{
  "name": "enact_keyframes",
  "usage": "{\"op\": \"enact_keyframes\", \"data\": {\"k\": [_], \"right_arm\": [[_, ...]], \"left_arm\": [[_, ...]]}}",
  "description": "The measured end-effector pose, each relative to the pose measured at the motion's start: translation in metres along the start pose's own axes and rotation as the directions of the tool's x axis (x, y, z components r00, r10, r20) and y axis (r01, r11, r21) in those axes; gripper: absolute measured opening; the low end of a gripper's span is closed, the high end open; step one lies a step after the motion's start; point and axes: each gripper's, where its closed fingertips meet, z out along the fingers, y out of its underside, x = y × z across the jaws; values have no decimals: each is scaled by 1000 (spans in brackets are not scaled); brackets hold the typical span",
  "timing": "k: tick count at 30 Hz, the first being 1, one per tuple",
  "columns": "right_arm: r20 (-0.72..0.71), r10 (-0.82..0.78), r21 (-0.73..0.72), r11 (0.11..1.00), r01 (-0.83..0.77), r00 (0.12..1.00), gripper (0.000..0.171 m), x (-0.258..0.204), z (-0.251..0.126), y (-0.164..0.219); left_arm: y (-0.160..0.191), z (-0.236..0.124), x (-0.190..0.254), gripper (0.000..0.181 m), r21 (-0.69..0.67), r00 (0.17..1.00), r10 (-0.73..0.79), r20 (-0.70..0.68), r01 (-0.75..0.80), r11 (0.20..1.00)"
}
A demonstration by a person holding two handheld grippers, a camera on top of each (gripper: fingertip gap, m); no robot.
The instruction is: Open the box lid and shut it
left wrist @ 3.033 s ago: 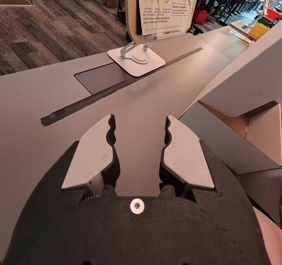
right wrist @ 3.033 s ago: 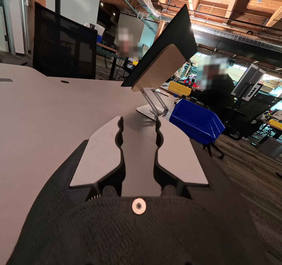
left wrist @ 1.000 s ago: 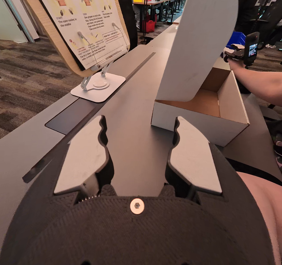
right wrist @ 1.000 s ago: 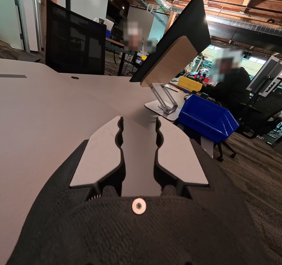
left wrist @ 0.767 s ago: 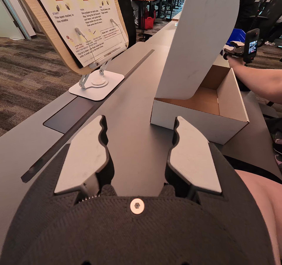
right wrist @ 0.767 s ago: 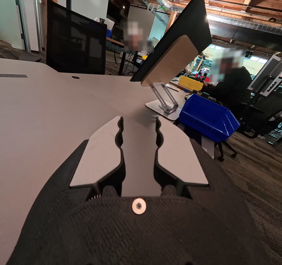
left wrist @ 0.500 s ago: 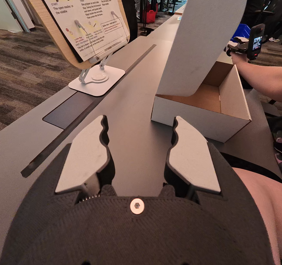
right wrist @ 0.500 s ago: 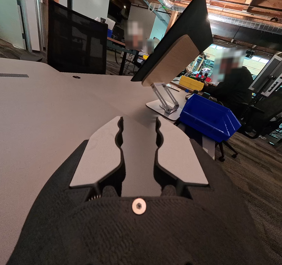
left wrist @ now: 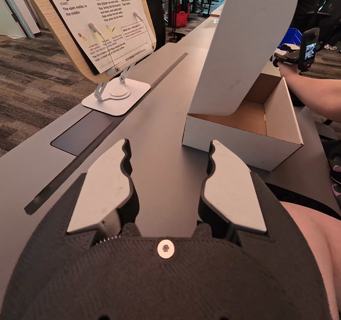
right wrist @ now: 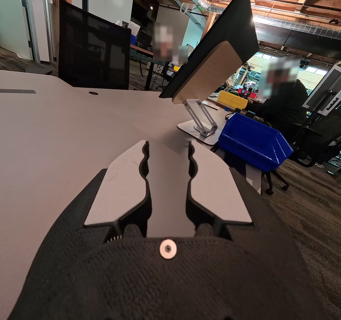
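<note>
A white cardboard box with a brown inside stands open on the grey table, ahead and right of my left gripper. Its lid stands raised at the far side, with the side flap hanging over the near left corner. My left gripper is open and empty, just short of the box's near wall. My right gripper is open and empty above the table and faces away from the box, which its view does not show. It also shows in the left wrist view, held beyond the box's far right corner.
An instruction sheet on a wooden board with a metal stand sits left of the box, beside a slot in the table. A blue bin sits off the table edge. A black chair and seated people are beyond.
My left gripper has tilted down and drawn slightly nearer the box. The right gripper has barely shifted. The lid stays raised.
</note>
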Motion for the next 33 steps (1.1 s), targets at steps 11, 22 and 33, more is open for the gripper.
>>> {"op": "enact_keyframes", "data": {"k": [11,22,33], "right_arm": [[5,0,-2,1000,0,1000,40,-1,0,1],[312,100,178,971,-162,945,40,-48,5,-63],[878,163,107,849,-517,450,58,-112,-66,-250]], "left_arm": [[1,0,-1,80,-6,1000,-8,2,8,1000],[-16,-15,-14,86,9,983,-39,178,38,999],[-181,13,89,113,403,967,-51,249,-55,914]]}}
